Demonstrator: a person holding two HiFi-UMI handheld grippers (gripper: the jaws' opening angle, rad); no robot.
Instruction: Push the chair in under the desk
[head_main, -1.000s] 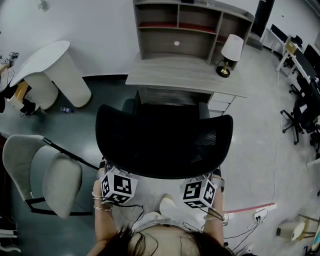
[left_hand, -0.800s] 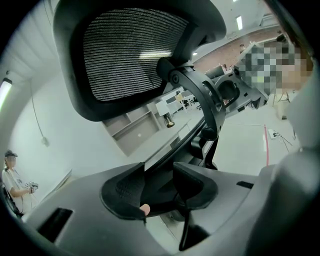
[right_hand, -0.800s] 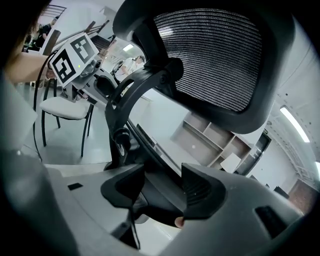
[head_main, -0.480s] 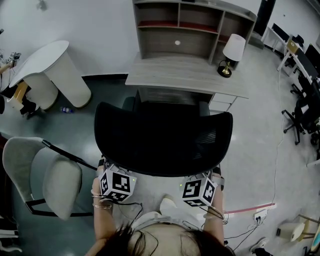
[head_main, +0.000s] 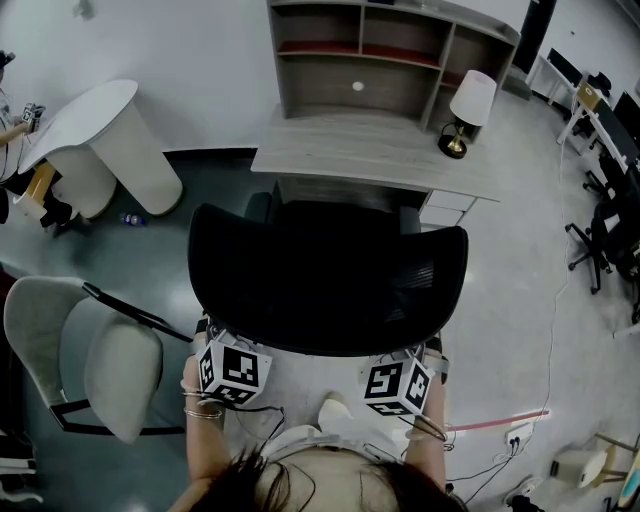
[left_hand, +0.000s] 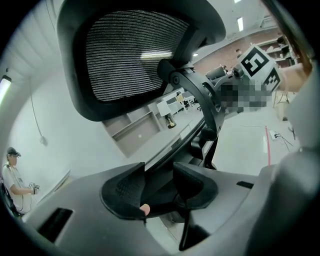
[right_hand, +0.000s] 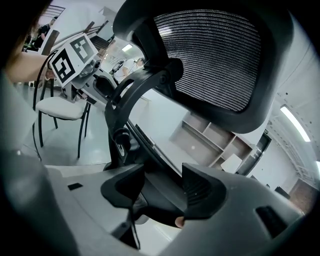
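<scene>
Against the frame a second ago, little differs: the black mesh-backed office chair stands in nearly the same place, centred before the front edge of the grey wooden desk, its backrest just short of that edge and its armrests reaching it. Both grippers remain behind the backrest. Left gripper: jaws clenched on a black part of the chair that fills their gap. Right gripper: jaws likewise grasping a black chair part. Count: one black chair; one desk carrying one shelf unit along its rear edge; one white-shaded lamp near its right rear corner; one pale padded chair and one white rounded table, both left of the desk; two grippers
</scene>
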